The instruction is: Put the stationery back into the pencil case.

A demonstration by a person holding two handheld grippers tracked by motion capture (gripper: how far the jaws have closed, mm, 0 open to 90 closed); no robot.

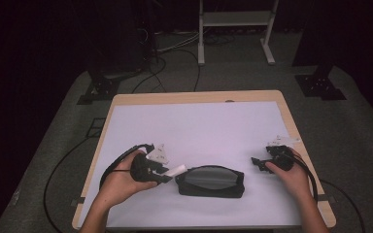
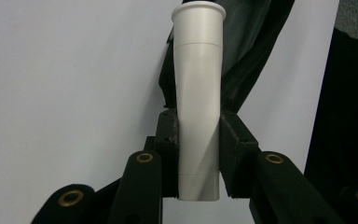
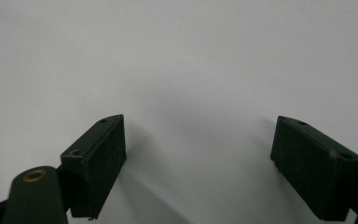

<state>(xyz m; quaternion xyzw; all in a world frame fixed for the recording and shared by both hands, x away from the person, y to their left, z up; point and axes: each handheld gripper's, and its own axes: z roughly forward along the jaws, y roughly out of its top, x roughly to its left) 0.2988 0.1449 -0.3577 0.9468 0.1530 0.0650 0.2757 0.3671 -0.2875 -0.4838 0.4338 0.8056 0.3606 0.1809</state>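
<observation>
From the high view, the left gripper [image 1: 162,171] brings a white tube [image 1: 177,170] to the end of a black zip pouch [image 1: 210,181] lying on the white tabletop [image 1: 199,126]; the right gripper [image 1: 262,164] waits apart. The left gripper view shows jaws clamping the tube [image 2: 198,93] low down, so it could pivot and miss the pouch [image 2: 242,46]. In the right gripper view the jaws stand wide, empty.

Light is falling from above onto the white counter [image 1: 199,126], leaving the floor around it fading into dim, grainy darkness. On the counter, soft shadows are trailing beneath the right hand-held gripper [image 3: 198,158], its near parts blurring.
</observation>
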